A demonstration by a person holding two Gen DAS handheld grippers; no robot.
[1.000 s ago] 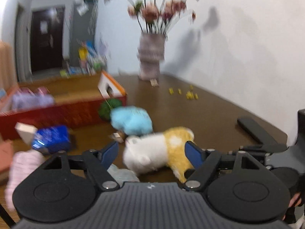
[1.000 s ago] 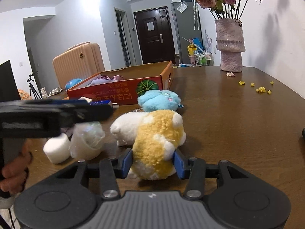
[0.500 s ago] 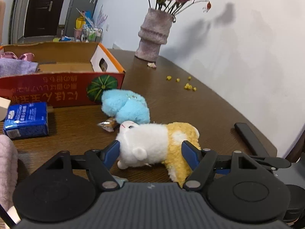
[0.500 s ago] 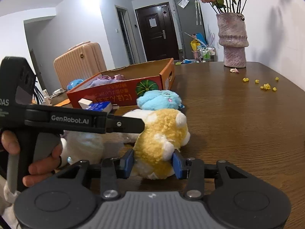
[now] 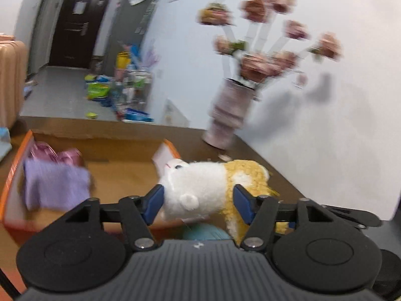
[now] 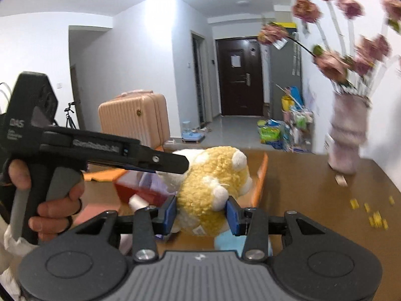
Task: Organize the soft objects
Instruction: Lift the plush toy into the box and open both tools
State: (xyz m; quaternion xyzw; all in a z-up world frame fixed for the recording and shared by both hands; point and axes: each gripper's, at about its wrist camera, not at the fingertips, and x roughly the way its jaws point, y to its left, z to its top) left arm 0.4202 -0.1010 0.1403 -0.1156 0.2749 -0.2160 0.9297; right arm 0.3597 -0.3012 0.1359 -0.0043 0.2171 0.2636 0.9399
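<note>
We hold the plush (image 5: 210, 188) up over the box (image 5: 120, 173) with both grippers: the left gripper (image 5: 198, 204) is closing on its white front, the right gripper (image 6: 201, 212) pinches the yellow rear. It looks light and squashy, so we judge that pile gives and a deep bite on the body holds best. Blur smears the vase (image 5: 229, 115), and the blue toy (image 6: 233, 243) below is mostly hidden by the fingers (image 6: 170, 210).

Both grippers are lifted and angled slightly downward. The left gripper (image 5: 198, 203) is closing, its blue fingers (image 5: 154, 202) pressing either side of the plush toy (image 5: 200, 188). A bare hand (image 6: 50, 200) grips its handle. The right gripper (image 6: 201, 213) pinches the toy's yellow end, fingers (image 6: 231, 214) dug into the fleece.
</note>
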